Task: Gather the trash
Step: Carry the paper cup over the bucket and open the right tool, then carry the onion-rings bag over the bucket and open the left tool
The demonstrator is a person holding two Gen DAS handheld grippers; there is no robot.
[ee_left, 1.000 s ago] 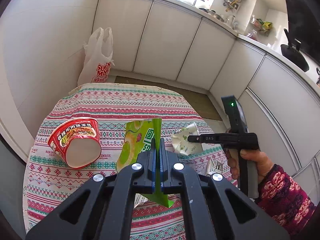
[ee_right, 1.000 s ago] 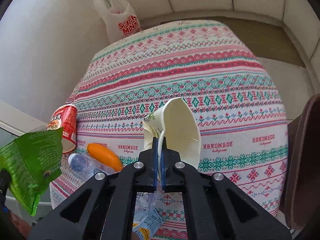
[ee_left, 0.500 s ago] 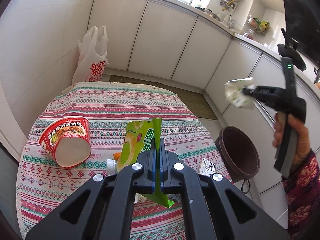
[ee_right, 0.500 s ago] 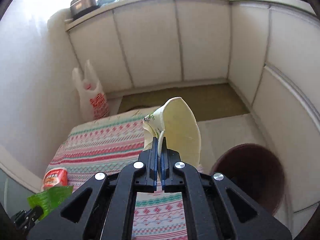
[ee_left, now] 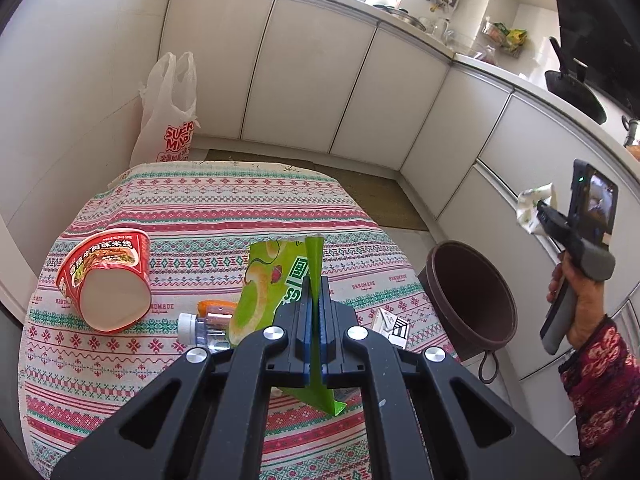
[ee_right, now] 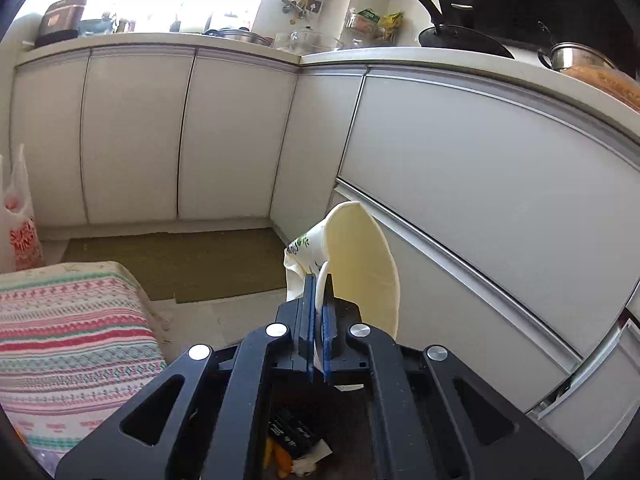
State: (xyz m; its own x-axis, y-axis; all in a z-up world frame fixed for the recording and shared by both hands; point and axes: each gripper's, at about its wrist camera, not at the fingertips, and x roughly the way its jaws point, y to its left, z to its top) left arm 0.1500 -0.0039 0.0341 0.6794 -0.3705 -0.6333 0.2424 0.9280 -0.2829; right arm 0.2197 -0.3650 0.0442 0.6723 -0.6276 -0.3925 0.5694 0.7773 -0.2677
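My left gripper [ee_left: 315, 280] is shut on a green snack bag [ee_left: 276, 280] and holds it above the table [ee_left: 224, 208]. My right gripper [ee_right: 317, 280] is shut on a crushed paper cup [ee_right: 360, 264]; in the left wrist view it holds the cup [ee_left: 534, 206] in the air to the right of and above the brown trash bin [ee_left: 472, 292]. The bin [ee_right: 360, 420] lies below the right gripper with trash inside. On the table lie a red instant noodle cup [ee_left: 106, 276], a plastic bottle [ee_left: 200, 330], an orange piece [ee_left: 216, 307] and a small white carton [ee_left: 390, 326].
A white shopping bag [ee_left: 168, 112] stands on the floor behind the table, also in the right wrist view [ee_right: 18, 220]. White cabinets [ee_left: 320, 80] run along the back and right. A floor mat [ee_right: 180, 264] lies between table and cabinets.
My right gripper has carried the paper cup off the table, up and to the right, to over the trash bin. My left gripper has risen a little with the green bag.
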